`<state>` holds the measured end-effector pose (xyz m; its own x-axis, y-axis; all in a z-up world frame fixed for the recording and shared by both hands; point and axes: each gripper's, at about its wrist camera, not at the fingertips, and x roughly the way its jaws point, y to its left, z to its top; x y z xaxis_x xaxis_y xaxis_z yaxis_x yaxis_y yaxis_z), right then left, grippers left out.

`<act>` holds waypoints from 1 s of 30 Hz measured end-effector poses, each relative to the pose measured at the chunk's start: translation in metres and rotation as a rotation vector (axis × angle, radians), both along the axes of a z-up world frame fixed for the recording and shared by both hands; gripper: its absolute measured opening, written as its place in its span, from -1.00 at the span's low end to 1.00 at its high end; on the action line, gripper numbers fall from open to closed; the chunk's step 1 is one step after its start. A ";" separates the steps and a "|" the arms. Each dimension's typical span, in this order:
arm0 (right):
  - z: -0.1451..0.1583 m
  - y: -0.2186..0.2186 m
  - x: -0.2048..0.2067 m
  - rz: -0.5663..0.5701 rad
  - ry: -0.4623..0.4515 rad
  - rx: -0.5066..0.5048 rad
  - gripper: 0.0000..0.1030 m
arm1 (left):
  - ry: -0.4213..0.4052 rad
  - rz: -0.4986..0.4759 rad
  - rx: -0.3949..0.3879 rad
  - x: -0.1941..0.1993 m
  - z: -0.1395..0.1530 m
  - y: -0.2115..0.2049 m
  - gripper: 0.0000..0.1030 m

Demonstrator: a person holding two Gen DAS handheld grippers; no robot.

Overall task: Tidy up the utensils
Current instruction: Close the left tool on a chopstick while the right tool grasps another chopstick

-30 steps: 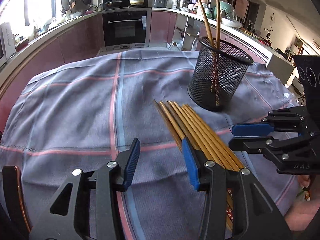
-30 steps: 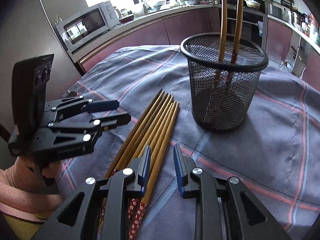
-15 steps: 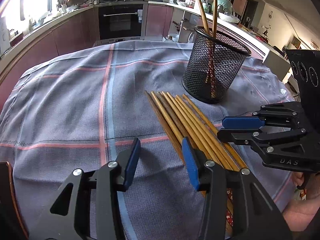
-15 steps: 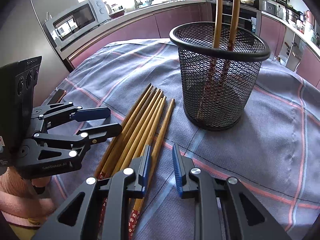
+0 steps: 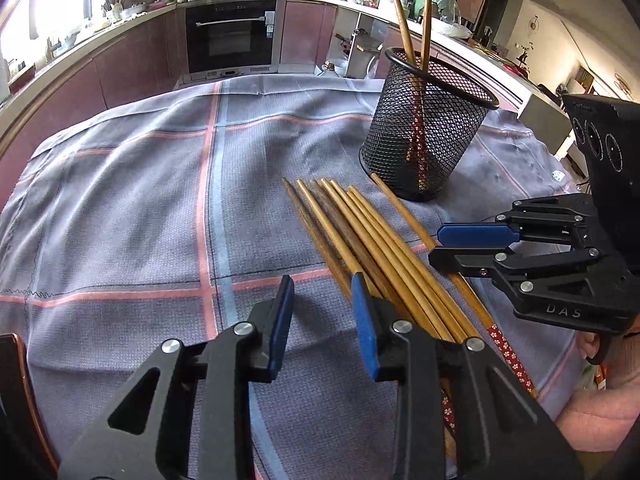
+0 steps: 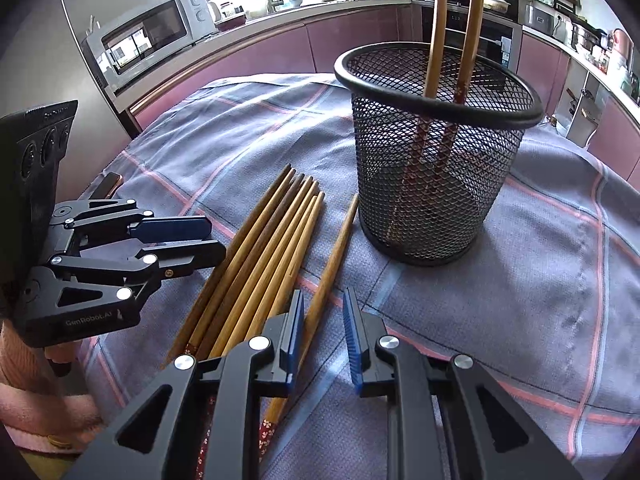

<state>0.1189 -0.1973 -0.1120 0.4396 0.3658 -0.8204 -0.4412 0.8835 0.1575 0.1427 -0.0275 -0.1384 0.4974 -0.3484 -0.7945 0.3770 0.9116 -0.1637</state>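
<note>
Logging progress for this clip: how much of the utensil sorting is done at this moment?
Done: two wooden chopsticks stand in the black mesh holder. In hand: nothing; the right gripper, jaws open, straddles the single chopstick set apart from the pile. The left gripper is open and empty. Left: that chopstick and the bundle of chopsticks on the grey checked cloth.
</note>
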 end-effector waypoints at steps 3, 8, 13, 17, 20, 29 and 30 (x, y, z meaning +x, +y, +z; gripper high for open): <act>0.000 0.000 0.003 -0.004 0.000 0.002 -0.64 | 0.003 0.002 0.004 0.003 -0.001 0.000 -0.40; 0.001 0.004 0.007 -0.003 -0.005 -0.006 -0.64 | 0.006 -0.005 0.020 0.010 -0.001 -0.009 -0.28; 0.002 0.004 0.009 -0.002 -0.004 -0.005 -0.64 | 0.013 -0.019 0.013 0.014 -0.001 -0.013 -0.39; 0.001 0.001 0.010 -0.002 0.002 0.005 -0.67 | 0.023 -0.028 0.008 0.014 -0.001 -0.009 -0.54; 0.001 0.000 0.010 -0.001 0.006 0.014 -0.68 | 0.033 -0.036 -0.003 0.013 -0.002 -0.005 -0.58; 0.002 -0.002 0.011 0.001 0.006 0.014 -0.69 | 0.044 -0.037 0.020 0.020 -0.005 -0.008 -0.58; 0.002 -0.001 0.011 0.000 0.007 0.014 -0.69 | 0.043 -0.035 0.026 0.022 -0.005 -0.010 -0.58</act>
<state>0.1303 -0.1987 -0.1101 0.4342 0.3775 -0.8179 -0.4401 0.8811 0.1731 0.1643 -0.0371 -0.1430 0.4504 -0.3443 -0.8237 0.4018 0.9021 -0.1573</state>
